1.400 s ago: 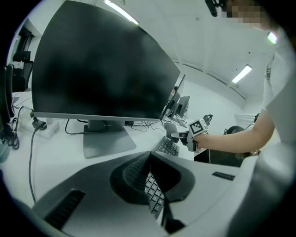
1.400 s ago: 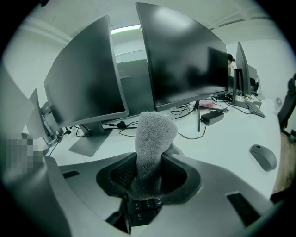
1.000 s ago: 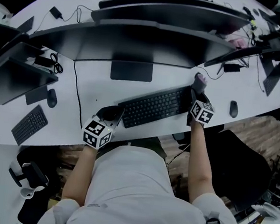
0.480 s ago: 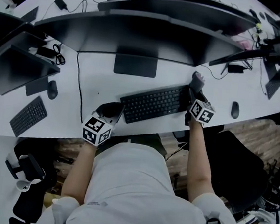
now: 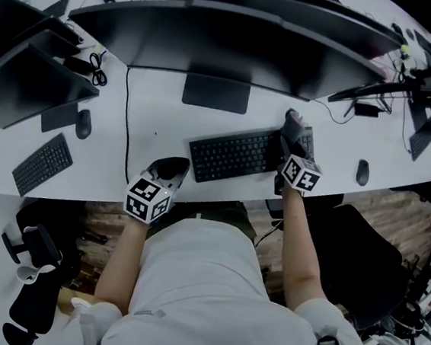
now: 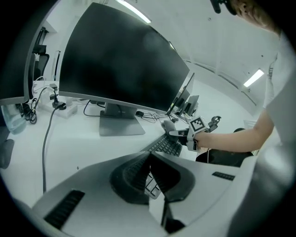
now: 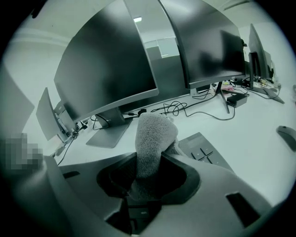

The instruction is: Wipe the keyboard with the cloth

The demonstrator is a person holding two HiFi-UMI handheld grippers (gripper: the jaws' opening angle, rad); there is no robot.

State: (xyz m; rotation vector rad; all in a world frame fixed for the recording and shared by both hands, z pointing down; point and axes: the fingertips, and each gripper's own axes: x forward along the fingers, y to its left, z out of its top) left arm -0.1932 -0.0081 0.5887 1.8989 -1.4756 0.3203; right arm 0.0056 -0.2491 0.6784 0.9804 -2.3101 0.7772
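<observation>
Now, left tool [image 5: 171, 169]: jaws closed together on nothing, at the counter's [image 5: 151, 127] near edge, just beside the keyboard's [image 5: 237, 153] left end.
Right tool [image 5: 290, 137]: clamped on the cloth [image 5: 292, 121], over the keyboard's right end.
Cloth: grey, bunched, sticking out past the jaws; contact with keys unclear.
Keyboard: black, lying slantwise on counter.
Monitor [image 5: 214, 41]: dark, behind keyboard.
</observation>
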